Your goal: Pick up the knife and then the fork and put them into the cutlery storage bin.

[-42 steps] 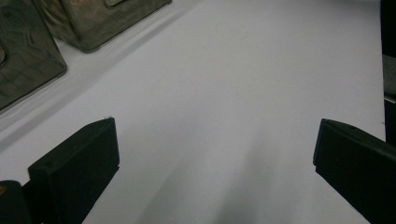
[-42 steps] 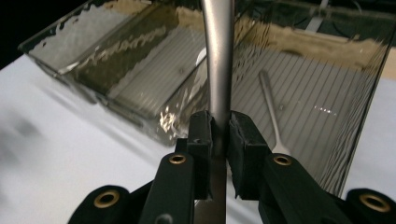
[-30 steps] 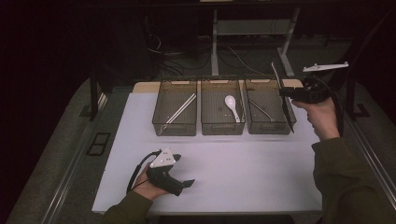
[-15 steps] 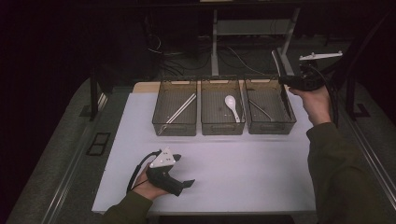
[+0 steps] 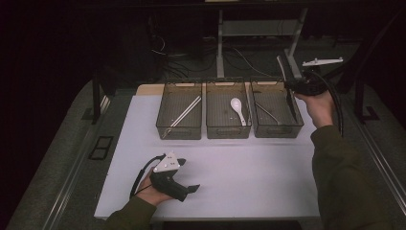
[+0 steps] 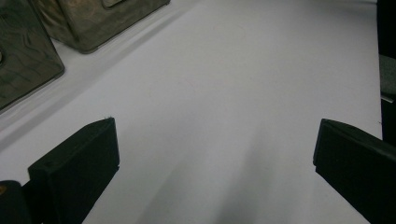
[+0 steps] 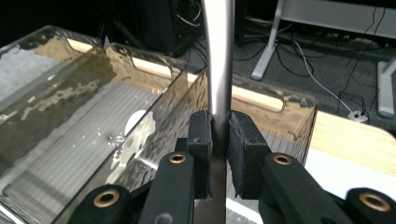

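Metal utensil handle sits clamped between the right tongs pads, long axis running up and away from the tongs, over the far-right corner of the right bin. Bin lies just left of and below the tongs; middle bin w/ white spoon next over. Left tongs released, nothing between them, resting low on the counter, well apart. Right hand is nearer, so it should make the drop.

Three bins in row at table rear; spoon in middle bin
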`<state>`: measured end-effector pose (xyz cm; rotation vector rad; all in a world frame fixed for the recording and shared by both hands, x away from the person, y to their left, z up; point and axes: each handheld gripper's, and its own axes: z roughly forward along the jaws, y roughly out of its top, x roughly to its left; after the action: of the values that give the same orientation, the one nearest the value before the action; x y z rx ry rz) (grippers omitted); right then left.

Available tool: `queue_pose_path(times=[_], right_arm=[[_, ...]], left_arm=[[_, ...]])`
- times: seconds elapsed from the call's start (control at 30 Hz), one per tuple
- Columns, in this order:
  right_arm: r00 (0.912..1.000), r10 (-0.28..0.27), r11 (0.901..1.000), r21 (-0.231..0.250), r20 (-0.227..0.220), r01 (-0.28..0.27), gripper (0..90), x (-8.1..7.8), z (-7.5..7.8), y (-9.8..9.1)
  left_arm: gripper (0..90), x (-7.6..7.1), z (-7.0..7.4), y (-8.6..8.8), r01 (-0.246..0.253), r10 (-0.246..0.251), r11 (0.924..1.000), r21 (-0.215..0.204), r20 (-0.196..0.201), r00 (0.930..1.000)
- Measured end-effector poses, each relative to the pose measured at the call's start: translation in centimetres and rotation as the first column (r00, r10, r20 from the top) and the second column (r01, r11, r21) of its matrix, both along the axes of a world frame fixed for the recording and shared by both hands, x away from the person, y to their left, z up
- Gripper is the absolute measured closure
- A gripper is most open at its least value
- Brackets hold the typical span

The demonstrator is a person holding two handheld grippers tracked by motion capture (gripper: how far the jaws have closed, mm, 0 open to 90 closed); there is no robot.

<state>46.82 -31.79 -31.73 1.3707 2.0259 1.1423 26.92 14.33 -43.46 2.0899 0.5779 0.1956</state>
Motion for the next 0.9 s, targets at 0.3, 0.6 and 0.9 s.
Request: queue_pose_path(times=[0.3,0.6,0.9], right_arm=[[0.9993,-0.007,0.9995,-0.031,-0.037,0.006,79.1,0.3,-2.1,-0.2],[0.9977,-0.009,0.9990,-0.044,-0.067,0.006,79.1,0.3,-3.5,-0.3],[0.9955,-0.002,0.9980,-0.064,-0.095,-0.004,79.1,0.3,-4.7,0.2]], left_arm=[[0.0,0.0,0.0,0.0,0.002,-0.002,1.0000,0.003,0.000,1.0000],[0.0,0.0,0.0,0.0,0.003,-0.003,1.0000,0.004,0.000,1.0000],[0.0,0.0,0.0,0.0,0.003,-0.003,1.0000,0.002,-0.001,1.0000]])
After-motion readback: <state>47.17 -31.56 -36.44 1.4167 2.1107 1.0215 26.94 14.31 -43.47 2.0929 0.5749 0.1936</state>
